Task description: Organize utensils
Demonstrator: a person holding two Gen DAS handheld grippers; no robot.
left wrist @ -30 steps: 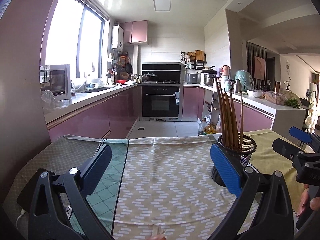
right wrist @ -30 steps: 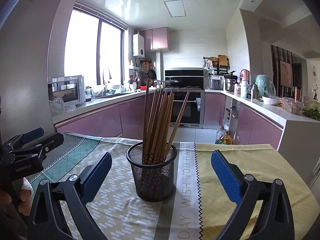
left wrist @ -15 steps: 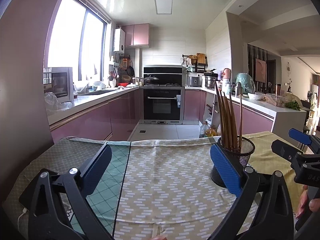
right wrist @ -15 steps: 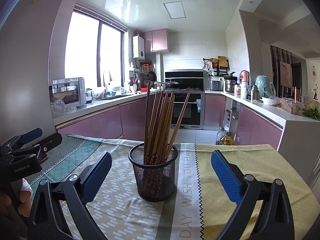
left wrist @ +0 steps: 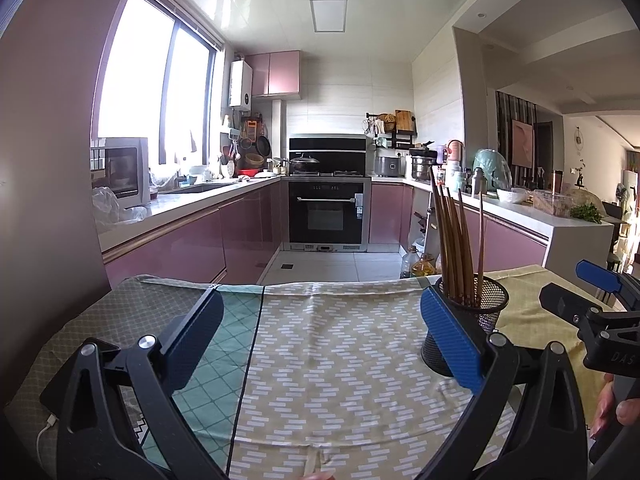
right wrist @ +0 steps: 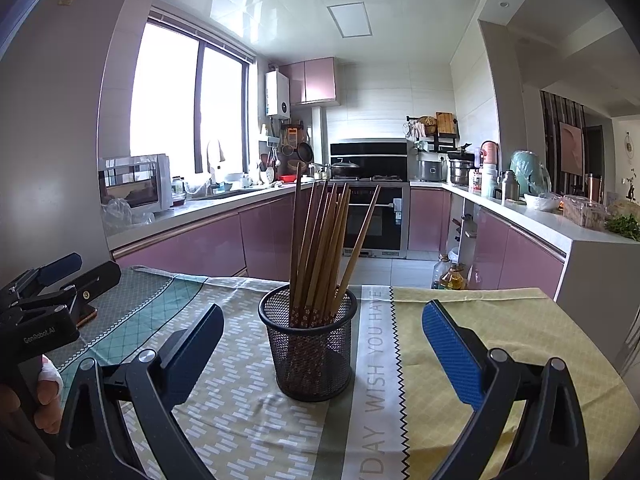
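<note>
Chopsticks (right wrist: 320, 248) stand bundled in black mesh holder (right wrist: 309, 344), leaning slightly apart at tops; holder upright on patterned tablecloth (right wrist: 472, 312), beside printed lettering strip; right gripper (right wrist: 320, 344) spread wide, empty, one finger either side of holder, not touching; left gripper (left wrist: 320, 336) likewise wide apart, empty, over bare cloth; holder just beyond its right finger (left wrist: 450, 340).

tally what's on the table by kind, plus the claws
Mesh cups: 1
Chopstick bundles: 1 (sticks overlap, exact number unclear)
Tablecloths: 1
Claws: 2, left claw and right claw, both open and empty
Total: 5
</note>
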